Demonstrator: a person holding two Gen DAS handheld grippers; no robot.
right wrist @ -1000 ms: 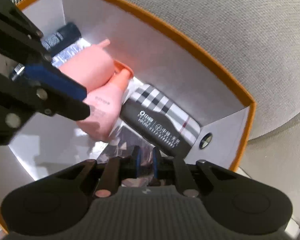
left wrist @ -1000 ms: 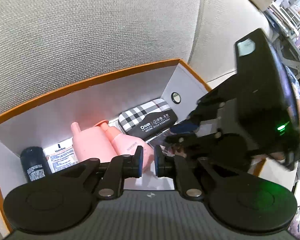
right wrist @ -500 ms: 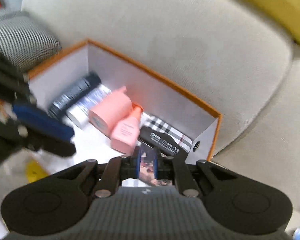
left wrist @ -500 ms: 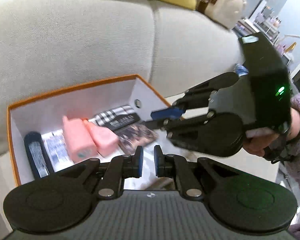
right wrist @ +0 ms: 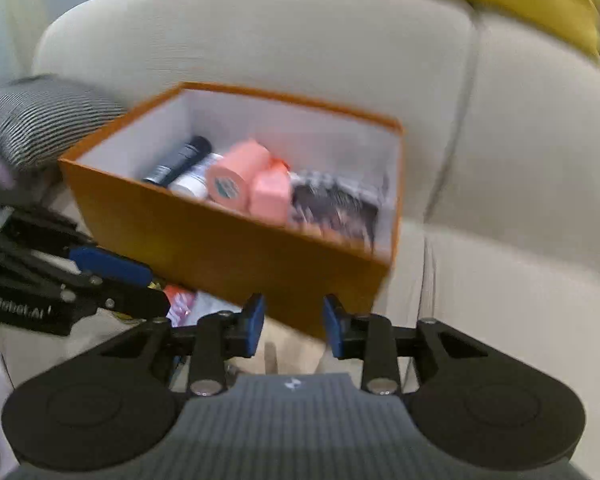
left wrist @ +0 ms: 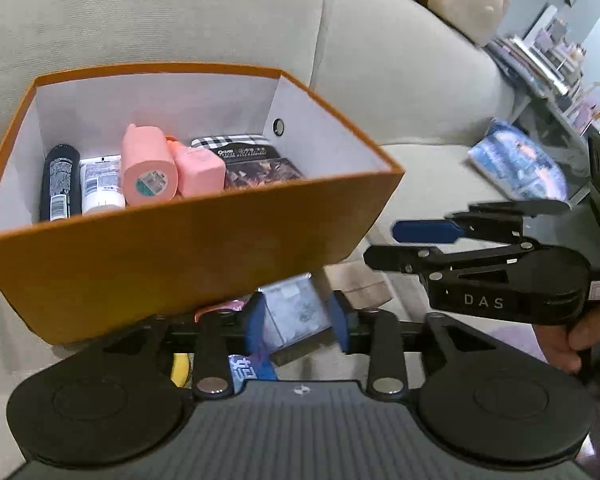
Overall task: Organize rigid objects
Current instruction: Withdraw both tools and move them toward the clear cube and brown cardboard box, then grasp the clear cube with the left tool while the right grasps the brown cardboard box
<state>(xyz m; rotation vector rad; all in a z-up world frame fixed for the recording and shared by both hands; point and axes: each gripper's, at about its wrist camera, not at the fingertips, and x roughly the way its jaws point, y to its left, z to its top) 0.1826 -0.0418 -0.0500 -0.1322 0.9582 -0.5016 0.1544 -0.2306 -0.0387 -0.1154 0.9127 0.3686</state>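
Observation:
An orange box (left wrist: 188, 248) with white inside stands on a beige sofa. In it lie a black tube (left wrist: 59, 182), a white tube (left wrist: 100, 184), two pink bottles (left wrist: 150, 166), a plaid case (left wrist: 236, 144) and a dark patterned packet (left wrist: 262, 172). The box also shows in the right wrist view (right wrist: 228, 248). My left gripper (left wrist: 298, 322) is open and empty, low in front of the box, over a clear flat case (left wrist: 296, 316). My right gripper (right wrist: 294, 326) is open and empty, just before the box's near right corner.
Loose items lie on the seat under the box's front edge: a blue packet (left wrist: 248, 372), something yellow (left wrist: 179, 368) and a tan box (left wrist: 360, 284). A blue-white pack (left wrist: 520, 166) lies at right. A striped cushion (right wrist: 40, 116) sits left of the box.
Both grippers have pulled back out of the box and down in front of it. The right gripper let go of the dark packet, which now lies in the box. Both jaws have opened.

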